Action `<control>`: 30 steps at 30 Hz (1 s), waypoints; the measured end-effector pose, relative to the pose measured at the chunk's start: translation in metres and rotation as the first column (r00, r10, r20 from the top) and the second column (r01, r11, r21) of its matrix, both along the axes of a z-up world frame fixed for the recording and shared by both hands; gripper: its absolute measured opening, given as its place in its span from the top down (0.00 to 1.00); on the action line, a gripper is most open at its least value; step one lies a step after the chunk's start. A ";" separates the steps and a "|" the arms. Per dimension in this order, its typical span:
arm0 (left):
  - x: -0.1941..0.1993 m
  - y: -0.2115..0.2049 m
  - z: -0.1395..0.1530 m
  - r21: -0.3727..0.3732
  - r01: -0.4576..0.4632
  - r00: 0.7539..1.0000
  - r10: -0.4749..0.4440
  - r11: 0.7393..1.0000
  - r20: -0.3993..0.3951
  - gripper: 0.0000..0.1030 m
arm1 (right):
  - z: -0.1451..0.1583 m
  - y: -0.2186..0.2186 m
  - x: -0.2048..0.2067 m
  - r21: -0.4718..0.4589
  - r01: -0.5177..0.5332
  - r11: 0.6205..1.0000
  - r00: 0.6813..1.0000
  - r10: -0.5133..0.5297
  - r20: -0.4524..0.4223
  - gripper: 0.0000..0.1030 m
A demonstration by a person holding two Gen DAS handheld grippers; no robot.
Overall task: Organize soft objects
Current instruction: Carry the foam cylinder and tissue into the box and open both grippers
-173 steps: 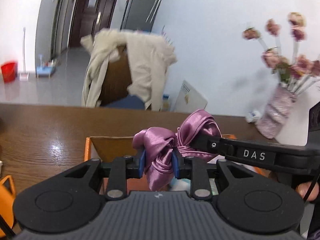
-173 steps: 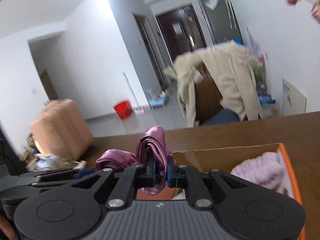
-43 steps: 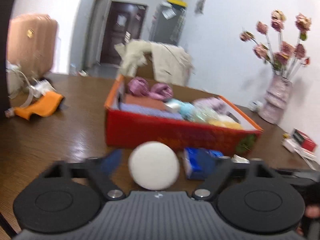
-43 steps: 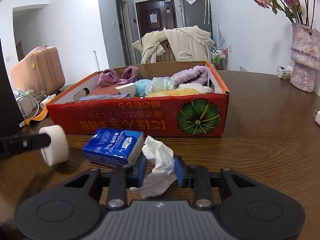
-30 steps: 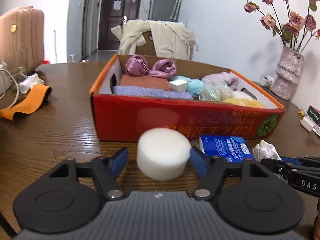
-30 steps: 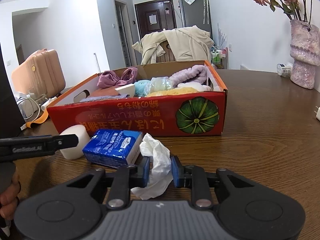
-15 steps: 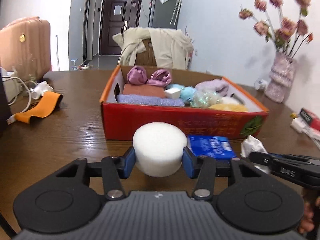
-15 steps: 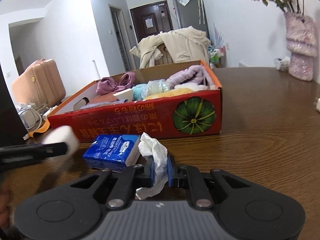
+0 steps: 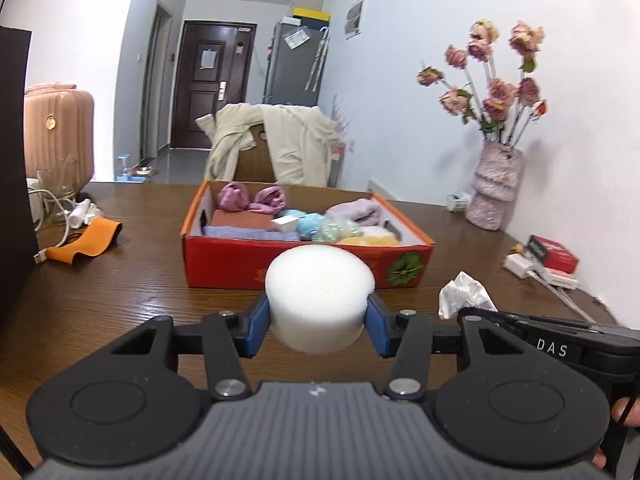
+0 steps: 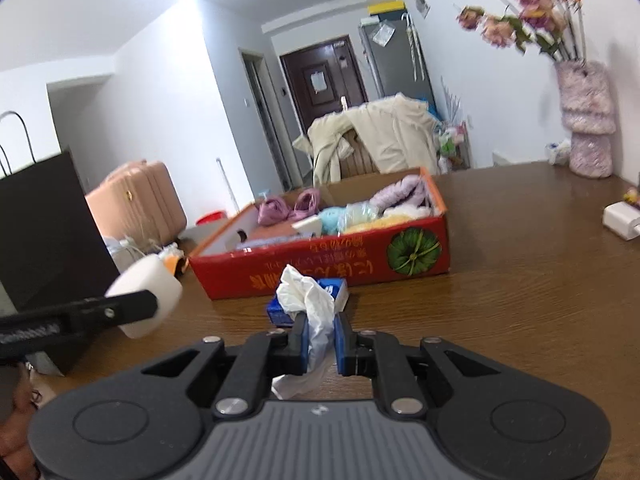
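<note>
I hold both loads clear of the desk (image 9: pixel 120 280), bound for the red box (image 9: pixel 304 258) mid-desk: left gripper (image 9: pixel 316 320) clamped on the white sponge (image 9: pixel 320 296), right gripper (image 10: pixel 321 338) pinching the crumpled tissue (image 10: pixel 308 300); the blue tissue pack (image 10: pixel 336 292) waits by the box's near wall.

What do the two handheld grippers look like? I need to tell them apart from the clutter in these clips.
Both match: the left gripper and right gripper have black linkage arms with silver pivot screws, round black side discs, a ribbed grey body and blue pads. The right one's side carries white letters "DAS". No cables or sleeves show.
</note>
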State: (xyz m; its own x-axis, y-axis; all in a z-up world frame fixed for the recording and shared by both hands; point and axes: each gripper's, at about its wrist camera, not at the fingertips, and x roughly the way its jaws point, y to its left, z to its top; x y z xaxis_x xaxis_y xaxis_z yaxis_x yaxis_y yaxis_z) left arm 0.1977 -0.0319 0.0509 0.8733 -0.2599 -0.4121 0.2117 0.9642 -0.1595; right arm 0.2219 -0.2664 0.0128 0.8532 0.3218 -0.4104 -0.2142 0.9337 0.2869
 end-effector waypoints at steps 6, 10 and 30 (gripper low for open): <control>-0.028 -0.007 0.008 -0.010 0.026 0.999 -0.025 1.000 0.032 0.51 | 0.013 -0.012 -0.032 0.014 0.028 1.000 0.998 -0.028 0.047 0.88; -0.042 -0.008 0.009 -0.011 0.022 0.999 -0.022 1.000 0.041 0.51 | 0.017 -0.012 -0.047 0.010 0.017 1.000 0.998 -0.017 0.062 0.88; 0.023 -0.003 0.014 -0.013 0.021 0.999 -0.021 1.000 0.036 0.51 | 0.021 -0.008 -0.016 -0.013 0.013 1.000 0.998 -0.013 0.058 0.88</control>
State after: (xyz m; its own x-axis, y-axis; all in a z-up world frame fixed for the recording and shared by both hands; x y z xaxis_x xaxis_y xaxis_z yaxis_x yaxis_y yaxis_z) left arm 0.2209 -0.0351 0.0646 0.8816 -0.2837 -0.3771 0.2378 0.9573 -0.1644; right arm 0.2061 -0.2741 0.0333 0.8798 0.3055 -0.3642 -0.2180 0.9401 0.2620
